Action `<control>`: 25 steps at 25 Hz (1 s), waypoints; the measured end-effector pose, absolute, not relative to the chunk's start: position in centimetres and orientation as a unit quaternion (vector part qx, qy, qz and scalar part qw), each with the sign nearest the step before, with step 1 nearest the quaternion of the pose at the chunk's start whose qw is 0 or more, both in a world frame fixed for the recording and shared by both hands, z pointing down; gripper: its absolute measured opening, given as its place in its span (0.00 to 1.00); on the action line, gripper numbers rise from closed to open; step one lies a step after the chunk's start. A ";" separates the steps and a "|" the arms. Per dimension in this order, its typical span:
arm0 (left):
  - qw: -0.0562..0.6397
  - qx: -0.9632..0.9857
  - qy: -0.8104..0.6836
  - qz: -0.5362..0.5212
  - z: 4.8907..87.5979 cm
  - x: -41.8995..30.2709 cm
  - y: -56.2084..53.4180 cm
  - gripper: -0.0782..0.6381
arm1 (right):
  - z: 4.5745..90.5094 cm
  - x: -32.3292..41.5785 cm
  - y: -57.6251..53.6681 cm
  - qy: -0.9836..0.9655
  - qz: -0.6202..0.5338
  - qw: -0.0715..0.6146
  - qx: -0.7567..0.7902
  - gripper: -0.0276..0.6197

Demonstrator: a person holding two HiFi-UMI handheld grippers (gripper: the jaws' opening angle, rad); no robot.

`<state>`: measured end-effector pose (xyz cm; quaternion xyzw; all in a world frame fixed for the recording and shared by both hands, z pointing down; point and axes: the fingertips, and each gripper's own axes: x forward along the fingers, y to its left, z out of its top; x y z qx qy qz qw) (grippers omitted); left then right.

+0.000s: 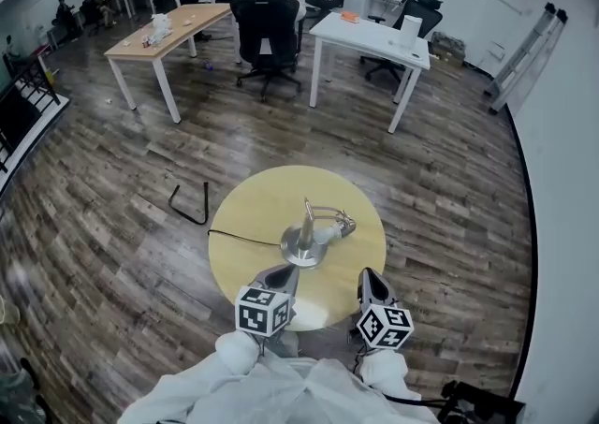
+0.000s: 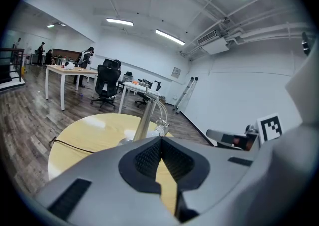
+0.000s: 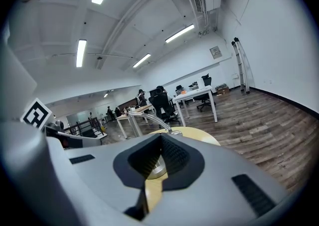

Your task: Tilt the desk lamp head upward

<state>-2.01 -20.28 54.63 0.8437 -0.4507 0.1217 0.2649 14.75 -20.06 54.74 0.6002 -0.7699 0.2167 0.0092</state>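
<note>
A silver desk lamp [image 1: 305,241] stands on a round yellow table [image 1: 253,207], its round base near the middle and its small head [image 1: 339,225] hanging low to the right. My left gripper [image 1: 282,277] hovers over the table's near edge, just short of the lamp base, shut and empty. My right gripper [image 1: 369,280] is beside it at the table's near right edge, also shut with nothing in it. In the left gripper view the lamp [image 2: 147,120] rises just beyond the jaws. In the right gripper view the lamp base [image 3: 155,170] shows past the tips and the curved arm [image 3: 149,118] above.
A black cord [image 1: 241,239] runs from the lamp off the table's left edge. A black bent bar [image 1: 190,207] lies on the wood floor to the left. Desks [image 1: 167,34] and office chairs [image 1: 269,34] stand farther back, with people at the far end.
</note>
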 end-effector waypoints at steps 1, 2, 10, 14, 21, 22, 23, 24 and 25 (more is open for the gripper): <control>0.265 0.843 -0.452 0.121 54.6 -2.1 -20.9 0.11 | 54.8 14.7 -20.6 -0.770 0.217 0.012 0.599 0.05; 0.266 0.842 -0.454 0.120 54.7 -2.3 -21.5 0.11 | 54.8 14.7 -21.0 -0.771 0.217 0.014 0.598 0.05; 0.278 0.830 -0.467 0.122 55.8 -2.5 -24.1 0.11 | 55.8 14.7 -23.6 -0.780 0.229 0.035 0.581 0.05; 0.287 0.819 -0.476 0.142 57.1 -2.3 -25.0 0.11 | 56.1 14.8 -25.3 -0.791 0.234 0.046 0.563 0.05; 0.178 0.842 -0.422 0.287 62.7 -2.1 -28.8 0.21 | 57.1 17.2 -29.3 -0.840 0.220 0.086 0.489 0.14; 0.173 0.845 -0.409 0.299 63.4 -2.1 -29.4 0.26 | 57.3 17.3 -30.0 -0.855 0.215 0.097 0.463 0.24; 0.166 0.848 -0.397 0.309 64.1 -2.1 -30.1 0.29 | 57.5 17.4 -30.7 -0.870 0.207 0.110 0.435 0.31; 0.158 0.851 -0.383 0.322 64.8 -2.0 -30.7 0.32 | 57.7 17.6 -31.4 -0.884 0.194 0.125 0.406 0.36; 0.150 0.854 -0.367 0.338 65.6 -1.8 -31.2 0.35 | 57.9 17.7 -32.1 -0.898 0.179 0.141 0.377 0.40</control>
